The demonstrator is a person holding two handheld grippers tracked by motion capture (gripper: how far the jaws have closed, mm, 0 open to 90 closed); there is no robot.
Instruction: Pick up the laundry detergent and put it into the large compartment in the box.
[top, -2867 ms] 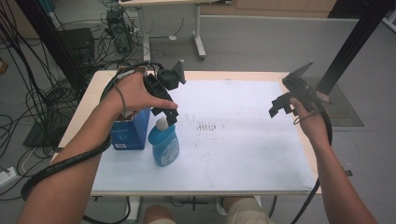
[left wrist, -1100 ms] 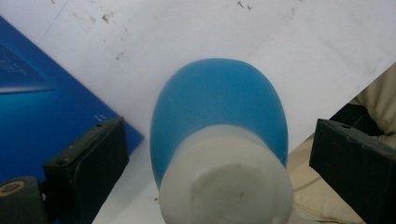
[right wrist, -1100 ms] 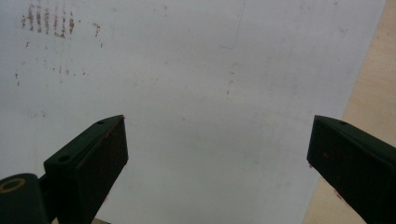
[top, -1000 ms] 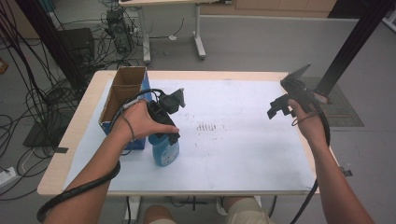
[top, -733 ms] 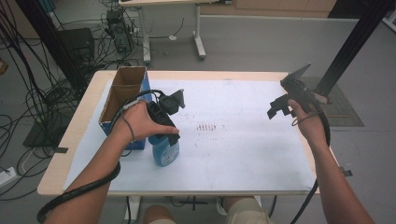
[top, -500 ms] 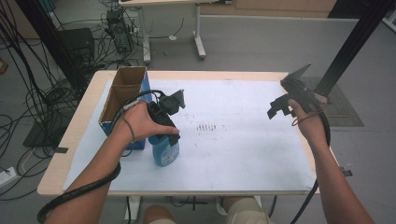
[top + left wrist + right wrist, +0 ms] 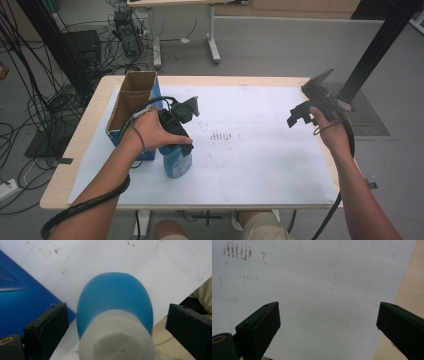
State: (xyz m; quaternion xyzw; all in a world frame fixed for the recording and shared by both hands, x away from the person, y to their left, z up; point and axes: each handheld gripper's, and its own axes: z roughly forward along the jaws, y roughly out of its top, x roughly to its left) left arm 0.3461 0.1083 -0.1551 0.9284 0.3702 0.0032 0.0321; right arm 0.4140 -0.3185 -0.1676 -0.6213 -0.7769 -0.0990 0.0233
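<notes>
Left gripper poised over the blue bottle, jaws spread to either side of its neck.

In the left gripper view the jaws stand wide apart at nine and three o'clock of the bottle's white top, not touching it. The bottle stands upright on the white sheet, just beside a blue cardboard box at its ten o'clock. The right gripper hangs well apart near the table's three o'clock edge, jaws spread over bare sheet.

Black two-jaw tongs (screw holes in pads), trailing black cables, beige trousers
</notes>
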